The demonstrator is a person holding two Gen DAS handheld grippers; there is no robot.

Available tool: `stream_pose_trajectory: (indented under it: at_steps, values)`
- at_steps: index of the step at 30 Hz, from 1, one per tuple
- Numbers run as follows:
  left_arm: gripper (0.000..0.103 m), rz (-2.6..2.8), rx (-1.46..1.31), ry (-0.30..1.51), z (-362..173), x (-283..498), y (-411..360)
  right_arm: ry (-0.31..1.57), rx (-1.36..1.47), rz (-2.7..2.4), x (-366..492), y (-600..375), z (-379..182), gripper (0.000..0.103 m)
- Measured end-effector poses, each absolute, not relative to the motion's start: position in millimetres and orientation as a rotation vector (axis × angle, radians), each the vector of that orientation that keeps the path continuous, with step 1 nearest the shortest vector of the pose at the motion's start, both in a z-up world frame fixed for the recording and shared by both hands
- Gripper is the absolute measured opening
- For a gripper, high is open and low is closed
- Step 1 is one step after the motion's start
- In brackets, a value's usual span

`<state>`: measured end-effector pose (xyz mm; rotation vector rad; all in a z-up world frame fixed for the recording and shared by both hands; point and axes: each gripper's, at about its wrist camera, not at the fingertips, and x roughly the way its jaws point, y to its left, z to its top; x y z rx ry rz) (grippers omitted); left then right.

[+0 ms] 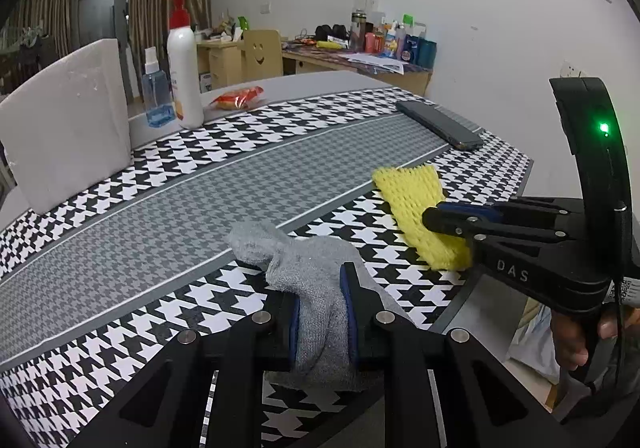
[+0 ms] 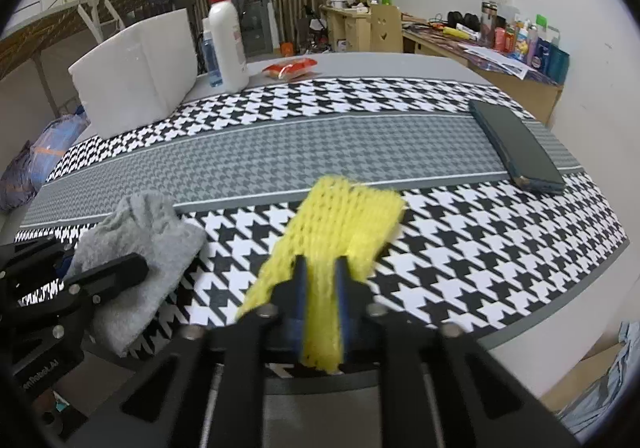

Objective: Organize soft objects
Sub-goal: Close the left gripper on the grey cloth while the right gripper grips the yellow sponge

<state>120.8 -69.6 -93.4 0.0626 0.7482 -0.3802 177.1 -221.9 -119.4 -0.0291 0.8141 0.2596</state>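
- The left gripper [image 1: 322, 312] is clamped on the grey sock [image 1: 304, 268], pinched between its blue pads at the near edge of the houndstooth table mat [image 1: 200, 184].
- The right gripper [image 2: 320, 288] grips the yellow foam net [image 2: 340, 216], which stretches ahead of its fingers over the mat.
- From the left gripper, the net lies ahead to the right; a dark phone [image 1: 440, 124] lies beyond it.
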Motion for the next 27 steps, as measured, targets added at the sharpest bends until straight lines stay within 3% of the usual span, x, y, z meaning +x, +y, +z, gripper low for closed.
stream_pose_trajectory:
  at_steps: [27]
  values:
    - [0.019, -0.297, 0.058, 0.639, -60.6, 115.5, -46.4, 0.663, 0.005, 0.356, 172.0, -218.2, -77.5, 0.011]
